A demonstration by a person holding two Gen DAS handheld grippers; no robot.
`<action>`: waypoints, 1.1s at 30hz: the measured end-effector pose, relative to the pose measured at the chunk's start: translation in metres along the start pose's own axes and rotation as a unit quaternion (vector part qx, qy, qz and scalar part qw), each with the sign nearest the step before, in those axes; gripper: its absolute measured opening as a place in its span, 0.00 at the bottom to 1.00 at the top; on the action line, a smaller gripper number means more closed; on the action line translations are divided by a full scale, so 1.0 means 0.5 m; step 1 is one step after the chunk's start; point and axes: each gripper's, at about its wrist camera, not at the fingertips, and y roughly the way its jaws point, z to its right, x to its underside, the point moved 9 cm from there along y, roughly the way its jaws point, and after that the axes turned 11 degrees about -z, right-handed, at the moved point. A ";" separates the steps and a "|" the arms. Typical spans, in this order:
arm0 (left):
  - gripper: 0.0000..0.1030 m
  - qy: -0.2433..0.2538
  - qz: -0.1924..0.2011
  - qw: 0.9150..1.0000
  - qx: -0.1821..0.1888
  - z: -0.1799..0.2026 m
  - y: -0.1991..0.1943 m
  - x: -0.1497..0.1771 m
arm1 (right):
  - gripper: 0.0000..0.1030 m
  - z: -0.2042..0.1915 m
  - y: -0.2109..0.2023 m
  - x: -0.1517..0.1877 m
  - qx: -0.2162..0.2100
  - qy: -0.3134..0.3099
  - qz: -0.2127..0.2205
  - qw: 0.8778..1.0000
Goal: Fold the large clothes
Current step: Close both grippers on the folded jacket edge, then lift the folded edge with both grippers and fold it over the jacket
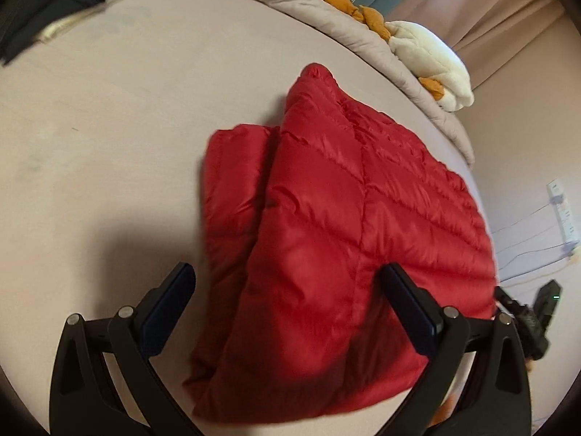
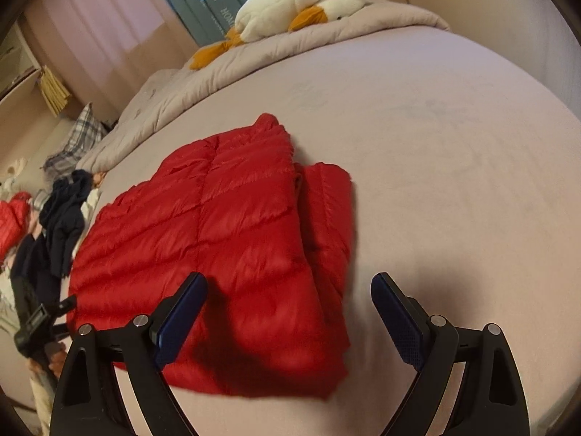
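A red quilted puffer jacket (image 1: 337, 218) lies folded on the pale bed sheet (image 1: 127, 127), with one part doubled over on its left side. My left gripper (image 1: 288, 272) is open and hovers above the jacket's near end, holding nothing. In the right wrist view the same jacket (image 2: 218, 232) lies in the centre-left, its folded part at its right side. My right gripper (image 2: 288, 279) is open and empty, above the jacket's near right corner. The other gripper shows at the left edge of the right wrist view (image 2: 32, 323) and at the right edge of the left wrist view (image 1: 533, 319).
A white plush duck (image 2: 301, 0) with orange feet lies on the bunched grey duvet (image 2: 203, 83) at the bed's head. Dark clothes (image 1: 54, 3) lie at the far corner. More clothes (image 2: 61, 218) hang off the bed's side. A power strip (image 1: 563, 214) with cables lies on the floor.
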 end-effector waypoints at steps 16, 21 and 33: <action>0.99 -0.018 -0.048 0.998 0.042 0.005 0.054 -0.020 | 0.92 -0.011 0.089 -0.020 -0.089 -0.020 -0.095 0.991; 0.66 -0.016 -0.040 0.996 0.074 0.032 0.052 -0.010 | 0.87 -0.008 0.090 -0.009 -0.112 -0.013 -0.110 0.988; 0.32 0.007 0.035 0.999 0.031 0.101 -0.056 0.022 | 0.27 -0.075 0.009 0.018 -0.126 -0.018 -0.053 0.990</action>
